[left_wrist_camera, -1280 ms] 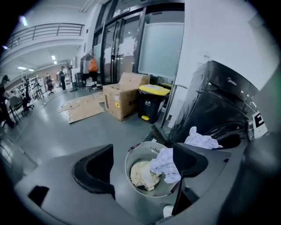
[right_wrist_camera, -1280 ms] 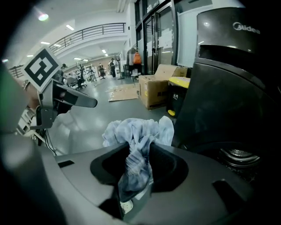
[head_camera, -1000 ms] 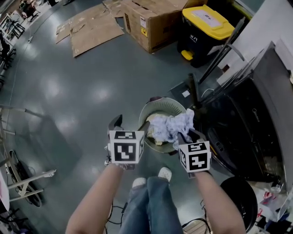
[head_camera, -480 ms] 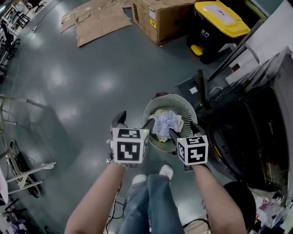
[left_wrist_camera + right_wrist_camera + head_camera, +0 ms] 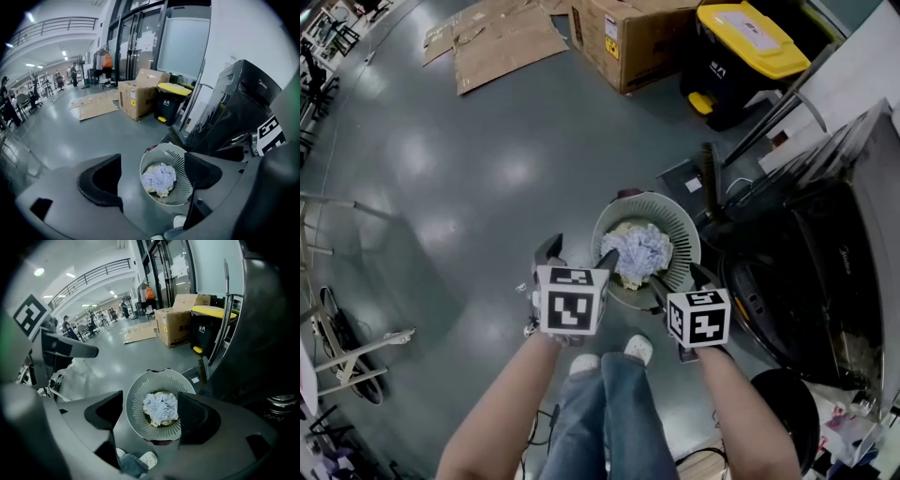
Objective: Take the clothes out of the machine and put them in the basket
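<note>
Crumpled pale clothes (image 5: pixel 639 251) inside basket (image 5: pixel 682 225)

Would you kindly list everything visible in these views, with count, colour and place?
basket: one, pale grey, on the floor ahead of the feet
clothes: one crumpled pile, light blue over yellowish, inside the basket
machine: one, black, right of the basket
cardboard box: one, brown, far side of the floor
flattened cardboard: a few sheets, brown, on the floor left of the box
bin: one, black with yellow lid, right of the box
shoes: two, white, near side of the basket
left gripper: one, black, jaws apart, empty, by the basket's left rim
right gripper: one, black, jaws apart, empty, by the basket's right rim
</note>
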Demonstrator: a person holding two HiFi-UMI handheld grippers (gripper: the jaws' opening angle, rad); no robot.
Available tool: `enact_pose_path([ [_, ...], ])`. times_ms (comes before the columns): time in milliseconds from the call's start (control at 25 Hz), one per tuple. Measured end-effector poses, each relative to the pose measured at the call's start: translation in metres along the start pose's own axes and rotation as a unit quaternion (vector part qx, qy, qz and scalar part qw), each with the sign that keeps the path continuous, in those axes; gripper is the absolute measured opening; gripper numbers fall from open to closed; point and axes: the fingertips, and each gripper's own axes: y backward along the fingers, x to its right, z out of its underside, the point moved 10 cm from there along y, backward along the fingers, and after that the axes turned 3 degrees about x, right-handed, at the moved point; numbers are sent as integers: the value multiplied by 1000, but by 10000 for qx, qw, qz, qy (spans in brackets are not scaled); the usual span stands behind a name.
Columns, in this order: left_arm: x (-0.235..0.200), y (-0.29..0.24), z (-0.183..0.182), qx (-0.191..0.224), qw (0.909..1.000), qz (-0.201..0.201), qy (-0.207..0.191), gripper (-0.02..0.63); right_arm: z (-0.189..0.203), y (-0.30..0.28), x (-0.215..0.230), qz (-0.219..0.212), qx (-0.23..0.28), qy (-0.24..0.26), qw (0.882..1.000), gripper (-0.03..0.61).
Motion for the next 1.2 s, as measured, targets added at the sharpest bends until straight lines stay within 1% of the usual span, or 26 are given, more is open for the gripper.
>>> enact_pose_path([
  [160, 9, 17, -9, 35, 9999, 87, -53, 422, -9, 23, -5, -23, 82, -85, 9999, 357],
  [320, 14, 43, -22, 51, 9999, 98, -20, 422, -21, 57, -16, 31, 153, -242, 9996, 357],
  [520, 19, 81, -40, 124, 9997, 91, 183, 422, -37, 104, -31, 26, 131, -200, 9997, 357],
  [640, 18, 109, -48, 174, 9995, 41, 275, 422, -43, 129, -39, -127, 139, -408, 9990, 357],
  [760, 27, 133, -53, 176, 9997, 97, 107, 422, -50, 155, -39, -132, 187, -623, 9978, 357],
  [880, 33, 154, -60, 240, 9996, 126, -46, 422, -58, 174, -42, -146, 157, -663, 9976, 357],
  [1080, 38, 179, -71, 395, 9990, 149, -127, 422, -70, 197, -50, -209, 113, -703, 9972, 357],
  [1200, 39, 192, -79, 507, 9986, 116, -68, 422, -76, 210, -55, -303, 125, -631, 9975, 357],
])
